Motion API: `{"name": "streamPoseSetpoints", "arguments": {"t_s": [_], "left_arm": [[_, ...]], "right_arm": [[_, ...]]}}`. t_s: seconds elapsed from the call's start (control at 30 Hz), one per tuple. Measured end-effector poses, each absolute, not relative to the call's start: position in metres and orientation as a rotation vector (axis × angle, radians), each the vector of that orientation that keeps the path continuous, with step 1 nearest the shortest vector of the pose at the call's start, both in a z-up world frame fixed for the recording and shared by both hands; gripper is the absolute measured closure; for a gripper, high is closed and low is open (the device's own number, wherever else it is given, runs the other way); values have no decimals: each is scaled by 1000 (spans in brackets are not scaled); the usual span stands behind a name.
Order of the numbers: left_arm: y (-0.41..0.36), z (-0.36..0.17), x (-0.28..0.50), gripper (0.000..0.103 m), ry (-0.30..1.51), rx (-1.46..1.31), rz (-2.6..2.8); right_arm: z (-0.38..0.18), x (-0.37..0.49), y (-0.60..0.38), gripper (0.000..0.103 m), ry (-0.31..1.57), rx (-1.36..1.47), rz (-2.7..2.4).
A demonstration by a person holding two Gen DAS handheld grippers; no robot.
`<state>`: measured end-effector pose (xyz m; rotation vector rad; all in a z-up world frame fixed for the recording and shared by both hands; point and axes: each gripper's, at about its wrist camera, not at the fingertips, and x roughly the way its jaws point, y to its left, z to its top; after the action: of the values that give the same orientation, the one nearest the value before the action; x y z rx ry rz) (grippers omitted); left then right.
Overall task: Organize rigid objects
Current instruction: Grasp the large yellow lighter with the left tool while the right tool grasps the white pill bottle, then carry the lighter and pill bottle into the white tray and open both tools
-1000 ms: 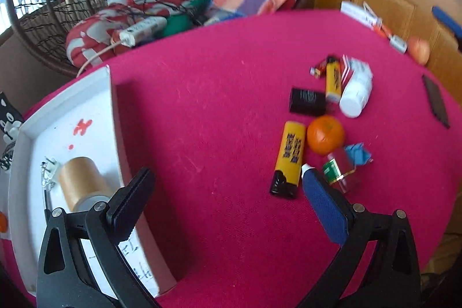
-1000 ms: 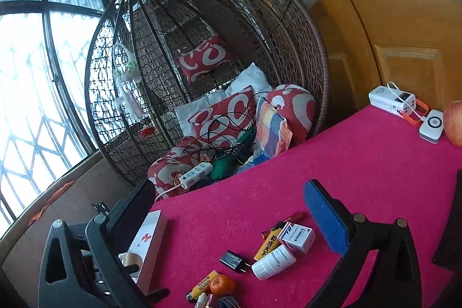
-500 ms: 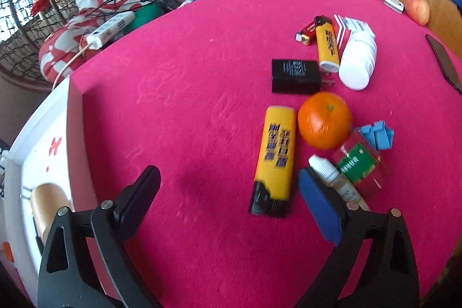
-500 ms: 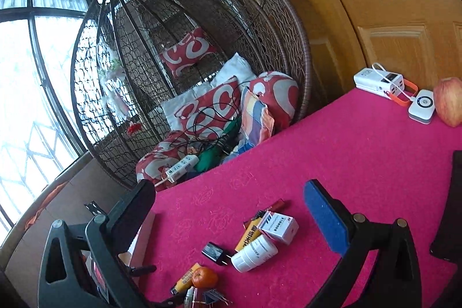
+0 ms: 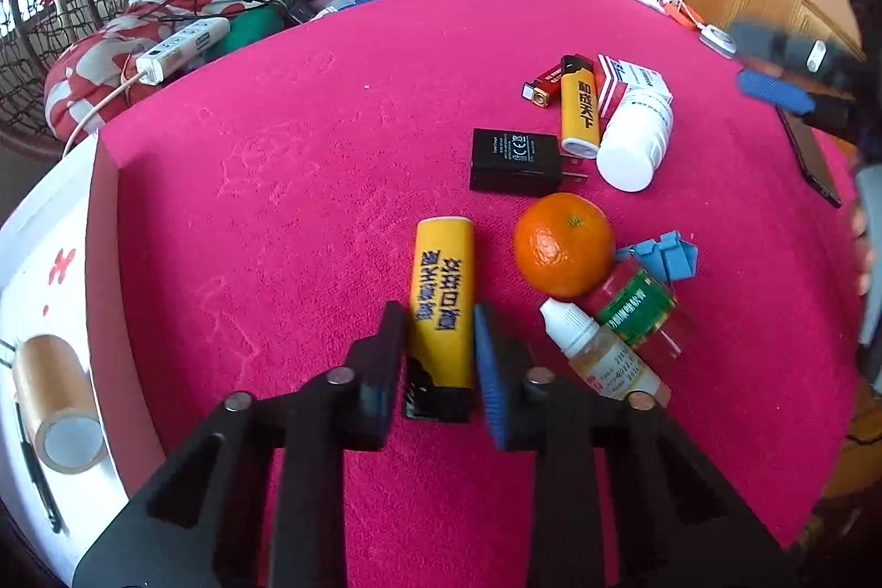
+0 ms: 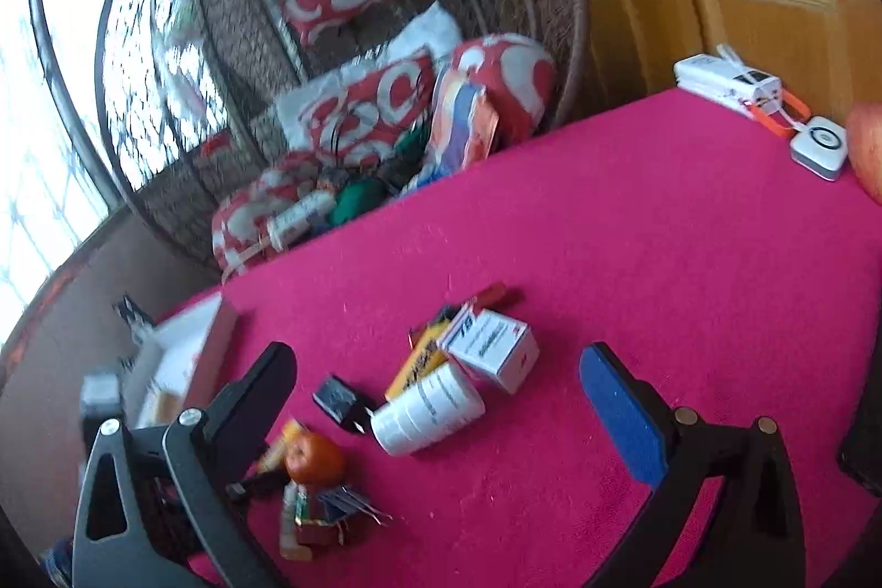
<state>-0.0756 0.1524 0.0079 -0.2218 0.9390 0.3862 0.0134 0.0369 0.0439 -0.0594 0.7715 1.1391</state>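
Yellow lighter's (image 5: 444,307) black end half-hidden.

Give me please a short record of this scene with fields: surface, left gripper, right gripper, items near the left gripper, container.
surface: pink tablecloth
left gripper: left gripper closing around the large yellow lighter, which lies between its jaws
right gripper: right gripper open, nothing between the jaws, above the table
items near the left gripper: orange, dropper bottle, green-label bottle, black charger
container: white box at the table's left edge, with a tape roll inside
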Motion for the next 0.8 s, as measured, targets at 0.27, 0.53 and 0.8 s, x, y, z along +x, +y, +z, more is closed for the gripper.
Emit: {"name": "streamPoseSetpoints", "arguments": {"t_s": [0.27, 0.53, 0.8], "left_arm": [[151, 7, -85, 79, 917, -255, 396], [151, 7, -88, 79, 907, -261, 397], [151, 18, -99, 79, 856, -274, 403]], "right_arm": [[16, -8, 79, 32, 762, -372, 1187], [-4, -13, 93, 39, 793, -493, 1194], [14, -15, 72, 40, 774, -410, 1202]]}}
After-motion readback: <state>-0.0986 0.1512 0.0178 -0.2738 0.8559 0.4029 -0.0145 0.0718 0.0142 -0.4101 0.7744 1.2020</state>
